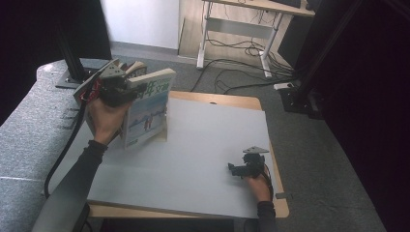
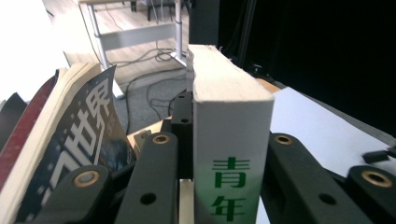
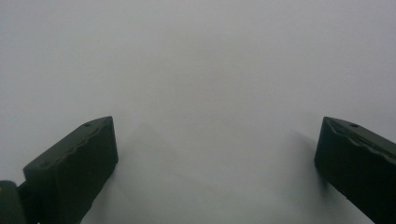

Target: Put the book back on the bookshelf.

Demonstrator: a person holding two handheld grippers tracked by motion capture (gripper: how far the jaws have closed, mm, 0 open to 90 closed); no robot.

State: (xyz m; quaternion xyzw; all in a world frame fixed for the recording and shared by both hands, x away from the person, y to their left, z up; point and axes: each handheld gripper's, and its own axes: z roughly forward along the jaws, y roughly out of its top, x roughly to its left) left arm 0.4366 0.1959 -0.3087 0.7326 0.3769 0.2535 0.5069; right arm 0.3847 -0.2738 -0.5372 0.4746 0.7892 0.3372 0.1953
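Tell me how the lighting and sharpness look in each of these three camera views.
High view: dim and soft, black at the far right and upper left, and the grey table is evenly lit. Left gripper view: the white book between the jaws is sharp, the window at upper left is blown out. Right gripper view: flat grey haze, faint shadows beside the open right gripper.

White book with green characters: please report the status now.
Left gripper shut on white book, held above mat edge. Right gripper open, resting on grey mat. Other books close beside it.

Left tool (image 1: 126, 83) raised, jaws clamped, right tool (image 1: 234, 168) low, jaws wide apart
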